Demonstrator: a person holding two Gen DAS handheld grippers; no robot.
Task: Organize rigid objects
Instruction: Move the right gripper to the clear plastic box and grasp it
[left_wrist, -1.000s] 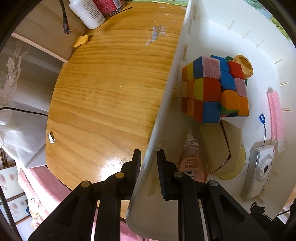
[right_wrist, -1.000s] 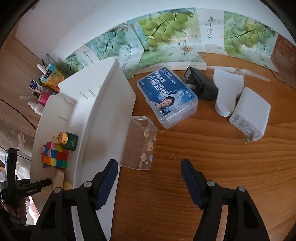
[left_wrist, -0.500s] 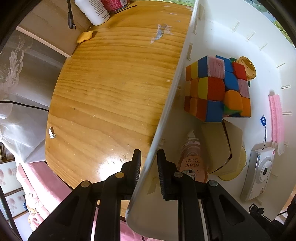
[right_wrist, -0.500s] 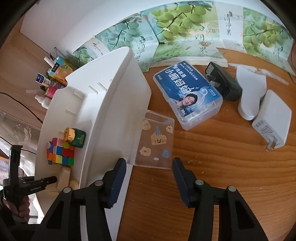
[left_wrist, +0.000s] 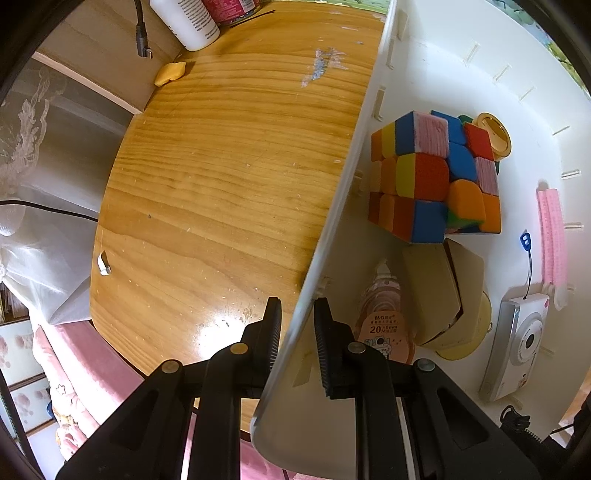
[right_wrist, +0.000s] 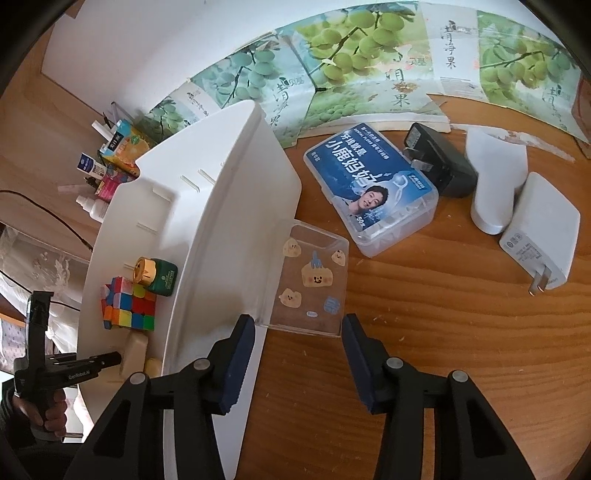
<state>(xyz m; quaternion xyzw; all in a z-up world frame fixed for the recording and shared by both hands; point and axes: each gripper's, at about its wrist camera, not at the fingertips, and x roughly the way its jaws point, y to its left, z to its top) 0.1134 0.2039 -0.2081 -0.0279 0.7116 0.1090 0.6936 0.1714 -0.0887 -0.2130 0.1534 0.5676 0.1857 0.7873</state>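
Observation:
A white bin (right_wrist: 229, 206) stands on the wooden table (right_wrist: 424, 332). My left gripper (left_wrist: 297, 317) points straight down and is shut on the bin's side wall (left_wrist: 347, 184), one pad outside and one inside. Inside the bin lie a colourful puzzle cube (left_wrist: 432, 177), a correction tape (left_wrist: 380, 317), a tan box (left_wrist: 439, 291) and a small white camera (left_wrist: 517, 347). A clear plastic box with cartoon stickers (right_wrist: 314, 284) lies against the bin's outer wall. My right gripper (right_wrist: 299, 332) is open, and the box's near edge sits between its tips untouched.
Beyond the clear box lie a blue floss box (right_wrist: 373, 184), a black charger (right_wrist: 439, 166), a white plug adapter (right_wrist: 543, 240) and a white curved piece (right_wrist: 495, 181). Grape-printed cardboard (right_wrist: 351, 55) lines the back. Small bottles and cartons (right_wrist: 110, 155) stand behind the bin. A hand (right_wrist: 48, 413) holds the left tool.
My right gripper's jaws have narrowed and it has come closer to the clear sticker box, which now lies between the tips. The left gripper keeps its hold on the bin wall.

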